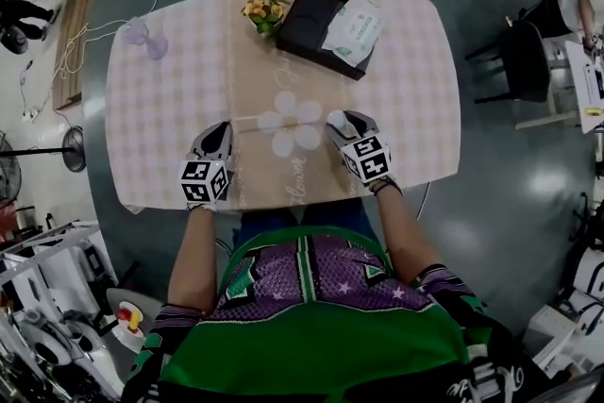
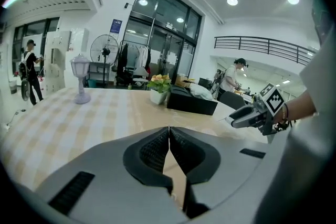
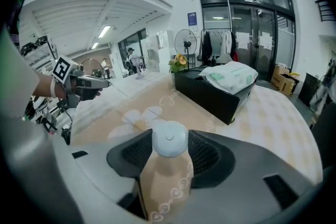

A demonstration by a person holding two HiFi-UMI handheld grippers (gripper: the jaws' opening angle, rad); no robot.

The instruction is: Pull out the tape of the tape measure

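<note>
Pale pink-and-beige checked cloth covered the oval table [image 1: 415, 109], with a plain tan band down its middle. At the far left of the tabletop stood a small translucent lilac lamp-shaped ornament [image 1: 142, 35], well apart from everything else.

Near the front edge, the grey left gripper [image 1: 218, 131] with its black-and-white marker cube lay low over the cloth. Its ribbed black jaws were pressed together with nothing between them.

Just right of it, a white flower motif [image 1: 293, 124] printed on the tan band sat between the two grippers. Behind that, at the far edge, a little pot of yellow and orange flowers [image 1: 264, 11] stood just beside a black rectangular box [image 1: 310, 25], which carried a white-and-green soft packet [image 1: 355, 25] on top.

On the right, the grey right gripper [image 1: 347, 125] had its jaws clamped on the small round pale-blue tape measure [image 3: 169, 138], held just above the cloth at the flower motif's right edge.
</note>
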